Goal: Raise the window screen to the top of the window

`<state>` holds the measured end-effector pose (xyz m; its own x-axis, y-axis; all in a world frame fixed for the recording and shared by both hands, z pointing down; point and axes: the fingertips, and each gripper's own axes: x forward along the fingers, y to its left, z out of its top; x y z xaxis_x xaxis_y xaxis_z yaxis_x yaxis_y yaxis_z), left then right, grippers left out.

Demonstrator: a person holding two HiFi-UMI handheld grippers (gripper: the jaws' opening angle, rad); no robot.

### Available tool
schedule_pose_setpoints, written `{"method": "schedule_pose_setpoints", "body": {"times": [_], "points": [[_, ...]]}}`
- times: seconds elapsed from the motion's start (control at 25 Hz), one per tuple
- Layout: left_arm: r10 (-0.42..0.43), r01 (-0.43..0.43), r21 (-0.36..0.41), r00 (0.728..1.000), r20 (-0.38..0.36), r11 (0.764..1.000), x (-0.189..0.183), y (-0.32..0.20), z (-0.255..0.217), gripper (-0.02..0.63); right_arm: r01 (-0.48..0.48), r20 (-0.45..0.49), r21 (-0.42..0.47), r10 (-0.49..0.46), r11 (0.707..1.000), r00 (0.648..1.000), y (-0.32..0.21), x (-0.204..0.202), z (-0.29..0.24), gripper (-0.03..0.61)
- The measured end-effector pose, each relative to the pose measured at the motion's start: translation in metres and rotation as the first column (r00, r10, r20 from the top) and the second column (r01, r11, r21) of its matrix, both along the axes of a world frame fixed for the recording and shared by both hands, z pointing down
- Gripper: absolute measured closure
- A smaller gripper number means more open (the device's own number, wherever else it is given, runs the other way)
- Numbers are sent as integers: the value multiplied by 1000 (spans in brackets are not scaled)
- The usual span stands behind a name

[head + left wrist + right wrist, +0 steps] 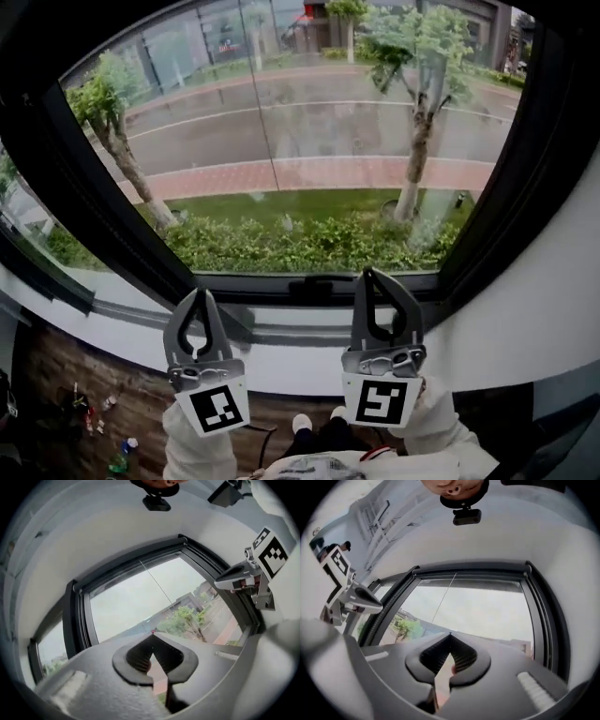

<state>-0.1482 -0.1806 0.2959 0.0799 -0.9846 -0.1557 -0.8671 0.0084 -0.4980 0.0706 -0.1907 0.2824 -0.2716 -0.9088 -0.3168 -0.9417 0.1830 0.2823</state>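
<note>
Nearest, just below the window frame's (234,279) bottom edge, the left gripper (200,295) and the right gripper (370,275) both have their jaws pressed together on nothing. Inside the frame the pane (309,159) looks clear to the street, with no mesh of the window screen across it. A dark bar (473,567) runs along the frame's top edge and is probably the screen's rail. The raise looks finished, with nothing left to do.

Window frame (539,141) black — wall (553,319) white; left claw (200,298), right claw (370,277) grey (markers (217,410) black-white).
</note>
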Motion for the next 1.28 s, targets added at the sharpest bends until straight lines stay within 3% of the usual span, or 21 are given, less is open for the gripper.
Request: {"method": "schedule_pose_setpoints", "body": {"times": [0.08, 0.16, 0.28, 0.44, 0.64, 0.92, 1.12, 1.28], "points": [[-23, 10, -97, 991, -132, 995, -6, 15, 46, 609, 77, 68, -131, -69, 988, 995, 9, -14, 36, 574], [-47, 4, -202, 977, -206, 979, -6, 40, 82, 609, 184, 158, -284, -143, 941, 977, 29, -29, 68, 574], [-51, -29, -307, 967, -251, 951, 2, 81, 123, 609, 286, 245, -419, -196, 862, 950, 65, -43, 98, 574], [6, -99, -336, 963, -268, 937, 10, 137, 160, 609, 274, 263, -481, -161, 833, 951, 120, -45, 143, 574], [54, -137, -291, 960, -275, 947, -15, 228, 159, 609, 242, 333, -536, -61, 809, 941, 207, -49, 170, 574], [68, -158, -270, 947, -314, 950, -37, 366, 169, 609, 178, 277, -567, -17, 804, 961, 347, -58, 198, 574], [98, -195, -271, 938, -332, 943, -29, 418, 167, 609, 159, 257, -556, -13, 816, 966, 403, -58, 178, 574], [121, -214, -259, 935, -333, 942, -14, 429, 153, 609, 160, 255, -536, -21, 829, 967, 422, -51, 162, 574]]}}
